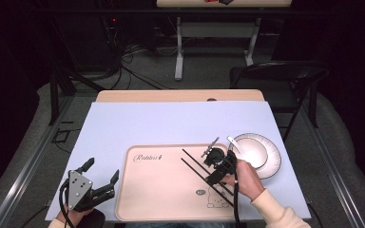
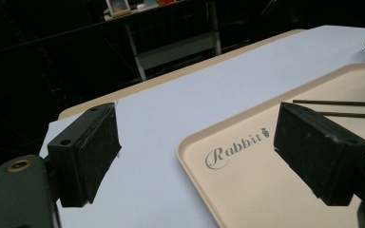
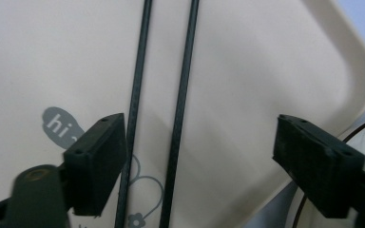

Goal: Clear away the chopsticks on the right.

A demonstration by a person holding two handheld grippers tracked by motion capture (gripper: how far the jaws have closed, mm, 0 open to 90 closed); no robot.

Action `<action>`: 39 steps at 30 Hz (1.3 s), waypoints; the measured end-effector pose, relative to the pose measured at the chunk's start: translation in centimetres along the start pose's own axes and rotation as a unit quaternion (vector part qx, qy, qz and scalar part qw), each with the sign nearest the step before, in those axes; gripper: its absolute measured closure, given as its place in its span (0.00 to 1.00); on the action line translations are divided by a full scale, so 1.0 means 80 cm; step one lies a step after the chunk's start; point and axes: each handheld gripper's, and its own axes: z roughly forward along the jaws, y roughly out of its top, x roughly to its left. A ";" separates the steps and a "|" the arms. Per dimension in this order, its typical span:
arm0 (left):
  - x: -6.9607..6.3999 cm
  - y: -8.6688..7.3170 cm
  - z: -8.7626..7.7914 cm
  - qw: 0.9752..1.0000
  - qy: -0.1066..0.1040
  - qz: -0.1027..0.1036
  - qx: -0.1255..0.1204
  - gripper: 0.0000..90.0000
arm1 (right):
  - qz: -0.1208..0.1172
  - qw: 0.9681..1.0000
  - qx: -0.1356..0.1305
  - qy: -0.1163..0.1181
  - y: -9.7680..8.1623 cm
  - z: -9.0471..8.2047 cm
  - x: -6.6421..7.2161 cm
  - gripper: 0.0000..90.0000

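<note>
Step in hand, by the look of it: setting the chopsticks [image 3: 180,95] down on the tray [image 1: 161,194]. Right gripper [image 3: 197,161] over the tray's right part, fingers [image 3: 97,161] spread wide, pressing on nothing; both sticks lying flat between them, the left one just beside the left finger. No earlier frame to compare, so only this: released, not gripped.

Next move, probably: lifting the right gripper straight up and clear without nudging the sticks, then turning toward the bowl [image 1: 249,149] or spoon [image 1: 232,141] beyond. Calls for a clean vertical pull, since the left stick sits so close to one finger.

Left gripper [image 1: 97,183] low at the tray's near left corner, fingers [image 2: 88,152] wide apart, holding nothing, above the bench [image 1: 171,118] cover.

Chopsticks: thin, black, straight, side by side, nearly parallel, running slantwise across the tray's right half, over the printed cartoon figure. Farther off, white bowl on a dark-rimmed plate [image 1: 273,164], just beside the tray's right edge.
</note>
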 end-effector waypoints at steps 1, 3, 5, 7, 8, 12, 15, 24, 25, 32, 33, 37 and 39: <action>0.000 0.000 0.000 1.000 0.000 -0.001 0.001 0.17 | -0.001 1.000 -0.010 -0.001 0.000 -0.004 0.000 0.16; -0.001 0.000 0.001 1.000 -0.002 0.001 0.003 0.17 | -0.007 0.999 -0.032 -0.006 -0.002 -0.013 0.001 0.11; 0.000 0.000 0.000 1.000 -0.001 0.001 0.003 0.17 | -0.015 0.999 -0.043 -0.016 -0.004 -0.022 0.002 0.06; 0.000 0.000 0.000 1.000 0.001 -0.001 0.001 0.17 | -0.026 0.997 -0.062 -0.024 -0.008 -0.032 0.003 0.03; 0.000 0.000 0.000 1.000 0.002 -0.001 0.001 0.17 | -0.029 0.997 -0.069 -0.028 -0.009 -0.036 0.003 0.02; -0.001 0.000 0.001 1.000 0.000 0.001 0.003 0.17 | -0.046 0.991 -0.114 -0.044 -0.022 -0.062 0.003 0.00; -0.001 0.000 0.001 1.000 0.000 0.001 0.004 0.17 | -0.049 0.990 -0.123 -0.052 -0.032 -0.075 -0.002 0.00; -0.001 0.000 0.000 1.000 0.001 0.002 0.003 0.17 | -0.033 0.979 -0.196 -0.050 -0.077 -0.106 -0.011 0.00; -0.001 0.000 0.000 1.000 0.000 0.002 0.003 0.17 | -0.032 0.976 -0.205 -0.057 -0.082 -0.109 -0.011 0.00; -0.001 0.000 0.000 1.000 0.001 0.002 0.004 0.17 | -0.026 0.965 -0.254 -0.061 -0.122 -0.117 -0.013 0.00; -0.001 0.000 0.000 1.000 0.001 0.002 0.003 0.17 | -0.026 0.963 -0.263 -0.058 -0.128 -0.118 -0.013 0.00; -0.001 0.001 0.001 1.000 0.001 0.003 0.004 0.17 | -0.026 0.955 -0.287 -0.072 -0.149 -0.118 -0.011 0.00; -0.001 0.001 0.001 1.000 0.001 0.003 0.004 0.17 | -0.021 0.952 -0.296 -0.069 -0.162 -0.115 -0.011 0.00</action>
